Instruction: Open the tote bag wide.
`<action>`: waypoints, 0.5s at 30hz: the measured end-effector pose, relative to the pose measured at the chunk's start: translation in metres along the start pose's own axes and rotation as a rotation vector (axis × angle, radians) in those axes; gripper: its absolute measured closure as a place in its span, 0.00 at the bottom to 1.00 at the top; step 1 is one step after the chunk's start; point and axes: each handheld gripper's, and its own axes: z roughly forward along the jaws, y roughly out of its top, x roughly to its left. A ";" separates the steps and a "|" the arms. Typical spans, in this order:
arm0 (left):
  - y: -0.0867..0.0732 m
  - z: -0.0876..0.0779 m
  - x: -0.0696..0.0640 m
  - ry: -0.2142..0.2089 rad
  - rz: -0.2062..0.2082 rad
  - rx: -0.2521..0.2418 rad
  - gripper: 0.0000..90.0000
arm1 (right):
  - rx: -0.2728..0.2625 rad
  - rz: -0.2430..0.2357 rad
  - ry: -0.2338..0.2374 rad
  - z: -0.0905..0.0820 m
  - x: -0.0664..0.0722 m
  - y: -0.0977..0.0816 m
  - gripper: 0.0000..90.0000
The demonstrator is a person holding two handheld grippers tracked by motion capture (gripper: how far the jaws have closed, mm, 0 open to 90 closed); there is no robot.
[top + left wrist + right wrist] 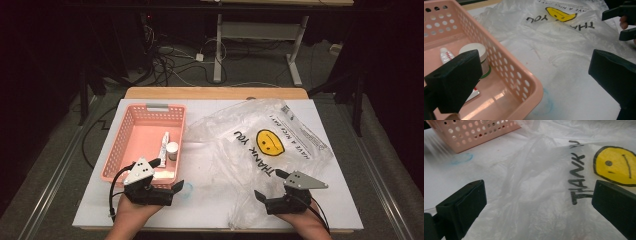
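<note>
Crinkled clear plastic bag point(260, 145) lies beside perforated pink basket point(131, 135); left tongs point(167, 176) and right tongs point(267, 186) gape wide, empty.

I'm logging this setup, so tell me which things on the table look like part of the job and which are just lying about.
Likely part of the job:
pink basket
white tube
small round jar
clear plastic bag
left gripper, open
right gripper, open

Just lying about:
blue ring mark on the table
cables on the floor

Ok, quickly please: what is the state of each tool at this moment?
Left tool: open, holding nothing, at the basket's near corner.
Right tool: open, holding nothing, over the plastic bag.
</note>
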 end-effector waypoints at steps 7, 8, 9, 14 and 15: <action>0.000 0.001 0.004 -0.016 -0.028 0.016 0.00 | -0.026 0.000 -0.015 -0.002 -0.004 0.004 0.00; 0.000 0.001 0.005 -0.014 -0.032 0.017 0.00 | -0.028 0.008 -0.015 -0.002 -0.005 0.004 0.00; 0.000 0.000 0.006 -0.018 -0.045 0.015 0.00 | -0.030 0.010 -0.014 -0.001 -0.006 0.003 0.00; -0.001 -0.001 0.009 0.004 -0.038 0.026 0.00 | -0.042 0.022 -0.019 -0.003 -0.009 0.005 0.00; -0.001 -0.001 0.009 0.013 -0.030 0.029 0.00 | -0.051 0.029 -0.018 -0.002 -0.009 0.006 0.00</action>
